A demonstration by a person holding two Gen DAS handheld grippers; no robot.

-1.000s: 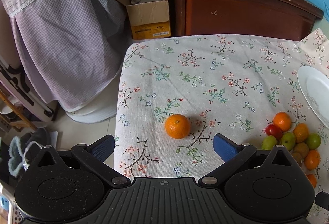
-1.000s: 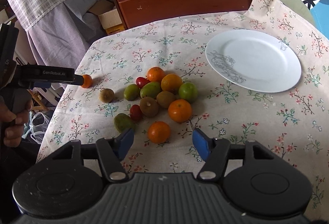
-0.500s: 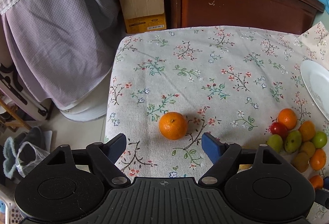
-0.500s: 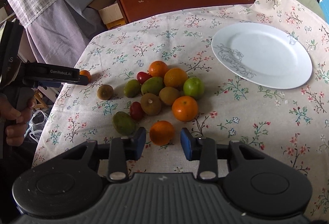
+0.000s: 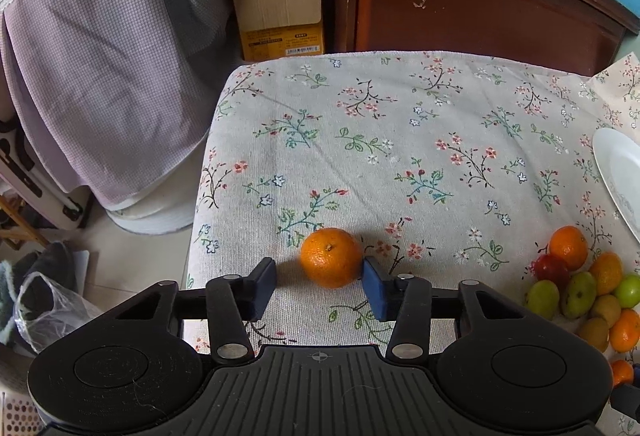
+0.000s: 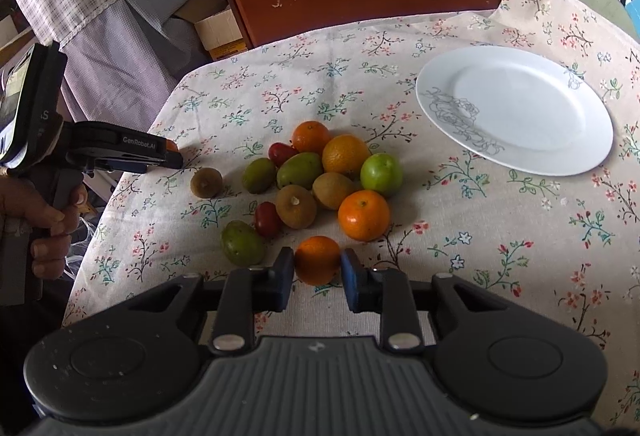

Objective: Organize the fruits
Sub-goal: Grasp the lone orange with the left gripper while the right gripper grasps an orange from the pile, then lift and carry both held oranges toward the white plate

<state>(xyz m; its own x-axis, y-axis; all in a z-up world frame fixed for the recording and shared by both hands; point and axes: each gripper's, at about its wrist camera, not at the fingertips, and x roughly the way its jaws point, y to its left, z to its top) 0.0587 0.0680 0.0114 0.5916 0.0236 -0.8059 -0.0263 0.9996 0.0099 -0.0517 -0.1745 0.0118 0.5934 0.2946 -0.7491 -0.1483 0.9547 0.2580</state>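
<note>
The left hand-held gripper (image 5: 318, 282) tilts down over the floral-clothed bench (image 5: 400, 155); its jaws have just been closing around a lone mandarin (image 5: 331, 256), the right pad touching the peel and the left pad still apart from it, so nothing is clamped. In the right wrist view its far tip hides most of that fruit. The right hand-held gripper (image 6: 317, 273), tilted down too, is clenched on another mandarin (image 6: 318, 259) just before the fruit pile (image 6: 320, 175), the white plate (image 6: 516, 111) farther off to its right.
</note>
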